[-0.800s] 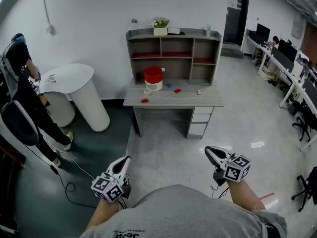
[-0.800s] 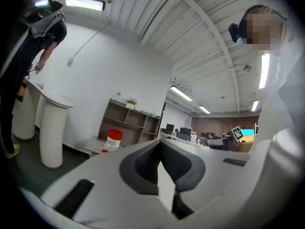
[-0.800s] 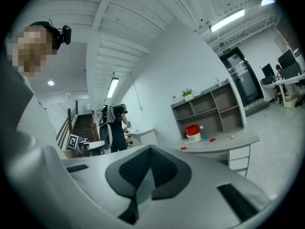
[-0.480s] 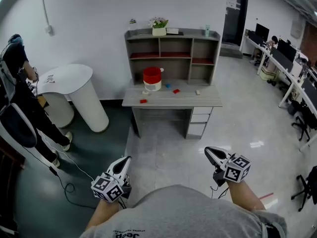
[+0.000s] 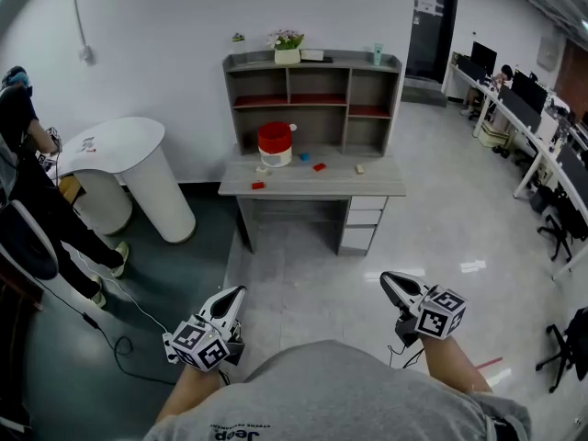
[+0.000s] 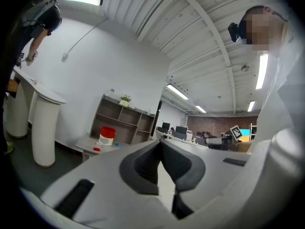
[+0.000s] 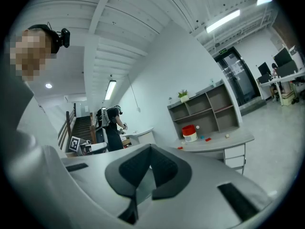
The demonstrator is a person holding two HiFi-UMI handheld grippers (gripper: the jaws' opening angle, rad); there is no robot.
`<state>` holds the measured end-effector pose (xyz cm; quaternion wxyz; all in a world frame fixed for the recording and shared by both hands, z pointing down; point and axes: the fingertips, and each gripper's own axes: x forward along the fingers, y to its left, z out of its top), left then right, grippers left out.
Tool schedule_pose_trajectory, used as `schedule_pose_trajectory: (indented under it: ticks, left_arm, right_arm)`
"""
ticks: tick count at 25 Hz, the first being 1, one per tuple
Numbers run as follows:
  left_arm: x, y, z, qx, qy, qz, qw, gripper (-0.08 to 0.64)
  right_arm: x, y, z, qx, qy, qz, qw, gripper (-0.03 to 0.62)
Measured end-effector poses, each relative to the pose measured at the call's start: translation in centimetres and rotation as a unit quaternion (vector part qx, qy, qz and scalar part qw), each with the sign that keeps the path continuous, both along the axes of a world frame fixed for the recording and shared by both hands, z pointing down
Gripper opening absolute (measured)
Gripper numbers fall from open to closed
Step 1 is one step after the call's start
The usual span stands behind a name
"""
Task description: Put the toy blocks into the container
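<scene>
Both forearms reach forward from a grey shirt, held low and level, one to each side. The left tongs (image 5: 236,291) have their white plastic jaws pressed together with nothing between them, the dark pads meeting at the tip in the left gripper view (image 6: 159,141). The right tongs (image 5: 387,277) are likewise closed and empty (image 7: 150,147). Each carries a cube with square black-and-white markers at its rear.

A glossy pale floor (image 5: 303,274) stretches ahead of the tongs. Well ahead of both, and roughly between their lines, stands a grey table (image 5: 367,187) with a flat matte top and drawers on its right side. A grey open shelf unit (image 5: 312,99) with red-lined compartments rises at the back of it. Far ahead of the left tongs, and off to their left, is a smooth white counter (image 5: 119,145) with a rounded end, and a person (image 5: 28,182) in dark clothes beside it.

The container (image 5: 275,143), a round bucket red above and white below, sits on the table top towards its left. The toy blocks (image 5: 319,166) lie loose on the table around it, outside it: small red, blue and pale pieces
</scene>
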<state>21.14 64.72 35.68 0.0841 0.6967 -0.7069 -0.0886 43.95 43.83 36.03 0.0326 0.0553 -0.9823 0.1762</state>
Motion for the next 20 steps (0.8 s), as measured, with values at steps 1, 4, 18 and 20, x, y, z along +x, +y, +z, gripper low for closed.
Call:
schedule_pose_trajectory:
  ticks: [1, 4, 18, 20]
  left_arm:
    - [0.5, -0.4, -0.1, 0.000, 0.000, 0.002, 1.0000, 0.013]
    - [2.1, -1.9, -0.1, 0.001, -0.001, 0.007, 1.0000, 0.013]
    - [5.9, -7.9, 2.1, -0.022, 0.011, 0.018, 0.9995, 0.014]
    - [4.2, -8.5, 2.6, -0.024, 0.014, 0.012, 0.9995, 0.014]
  right_arm:
    - [0.5, -0.2, 0.0, 0.001, 0.000, -0.002, 1.000, 0.018]
    - [2.2, -0.9, 0.0, 0.008, 0.004, -0.005, 1.000, 0.018]
    - [4.6, -5.4, 2.2, 0.018, 0.031, -0.031, 0.999, 0.020]
    - [3.2, -6.3, 2.9, 0.013, 0.033, -0.034, 0.999, 0.020]
